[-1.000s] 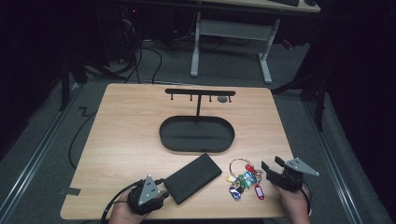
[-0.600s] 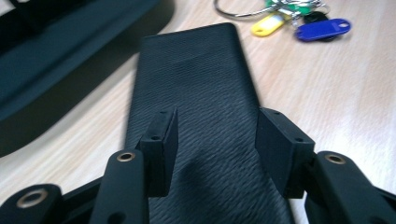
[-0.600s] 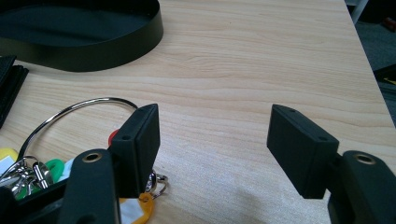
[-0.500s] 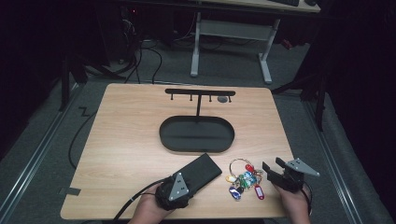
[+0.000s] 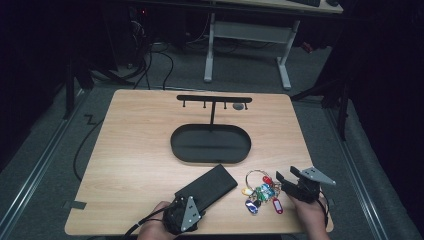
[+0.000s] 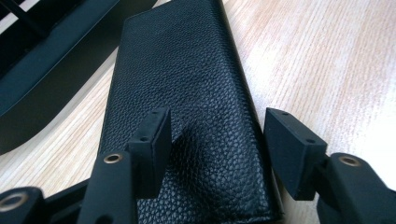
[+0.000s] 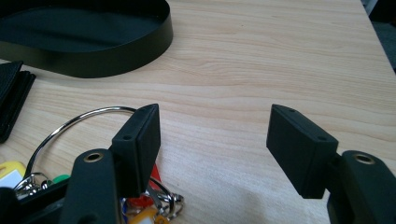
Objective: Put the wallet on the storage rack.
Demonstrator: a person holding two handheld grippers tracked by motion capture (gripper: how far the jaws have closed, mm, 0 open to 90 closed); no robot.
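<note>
A black leather wallet (image 5: 207, 185) lies flat near the table's front edge. My left gripper (image 5: 191, 200) sits low over its near end. In the left gripper view the wallet (image 6: 182, 60) runs away between the jaws; my left gripper (image 6: 217, 135) is open, its jaws have just been opening, and the pads press on nothing. One pad hangs above the leather and the other stands beside the wallet's right edge. A bunch of keys with coloured tags (image 5: 260, 192) lies to the right. My right gripper (image 5: 285, 181) stands open beside it, with bare table between its jaws (image 7: 215, 126) and the key ring (image 7: 70, 126) by its left jaw.
A black oval tray (image 5: 210, 144) sits mid-table with a T-shaped hook stand (image 5: 214, 100) rising behind it. The tray's wall (image 7: 93, 51) is far-left of the right gripper and the tray (image 6: 42, 60) lies left of the wallet. Bare wood spreads over the table's left half.
My left gripper has slid right and forward onto the wallet's near end, and its jaws stand wider apart. The right gripper, keys and wallet have stayed put.
</note>
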